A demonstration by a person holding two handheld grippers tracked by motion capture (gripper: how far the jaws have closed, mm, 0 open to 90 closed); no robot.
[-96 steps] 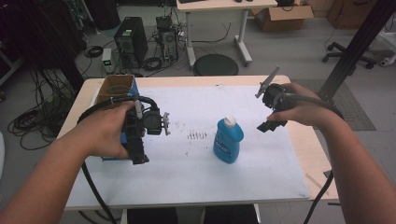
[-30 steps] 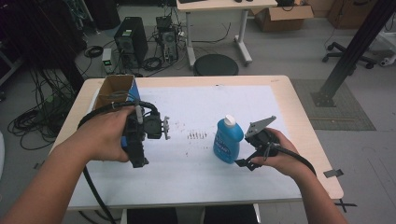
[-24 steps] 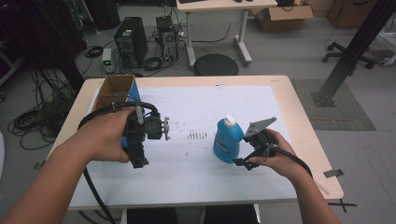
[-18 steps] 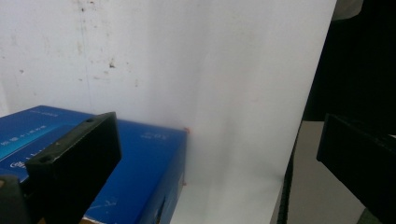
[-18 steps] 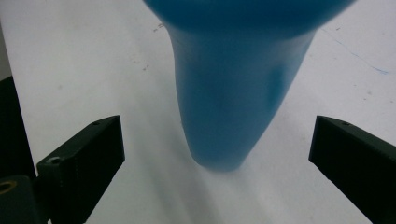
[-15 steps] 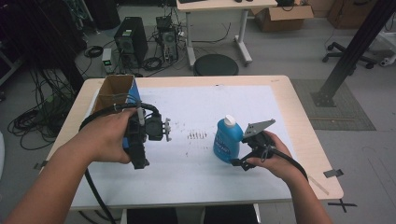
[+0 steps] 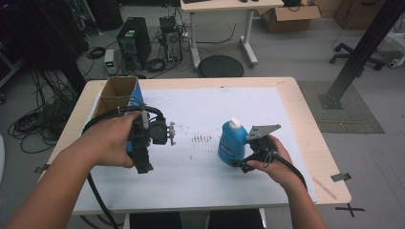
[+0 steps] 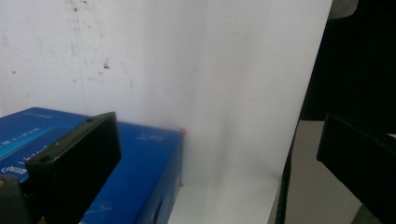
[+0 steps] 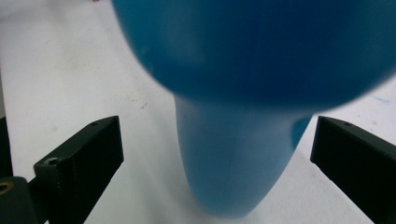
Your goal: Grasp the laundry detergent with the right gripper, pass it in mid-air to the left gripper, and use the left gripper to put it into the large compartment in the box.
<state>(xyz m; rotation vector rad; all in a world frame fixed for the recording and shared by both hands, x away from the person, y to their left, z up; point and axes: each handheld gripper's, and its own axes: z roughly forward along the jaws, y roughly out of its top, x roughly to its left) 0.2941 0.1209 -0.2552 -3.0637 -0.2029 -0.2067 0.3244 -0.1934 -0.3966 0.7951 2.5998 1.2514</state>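
Observation:
A blue bottle [image 7: 231, 143] with a white cap [image 7: 234, 123] stands upright on the white sheet [image 7: 210, 105]. My right gripper [image 7: 238, 161] is low at its right side, open. In the right gripper view the bottle [image 9: 233, 158] fills the gap between the two wide-apart jaws, and I see no contact with either. My left gripper [image 7: 143, 161] is held over the left part of the sheet, above a blue box [image 7: 136, 98]. In the left gripper view its jaws are open with nothing between them, and the blue box [image 8: 135, 177] lies under the left jaw.
An open cardboard box [image 7: 113, 94] stands at the table's left rear, against the blue box. Small dark marks [image 7: 201, 139] dot the sheet's middle. Bare wooden table [image 7: 315, 143] borders the sheet on the right. Cables trail from both grippers toward the front edge.
My right gripper came down from the far right of the table to the bottle's side and has edged closer around it. The left gripper has barely moved.

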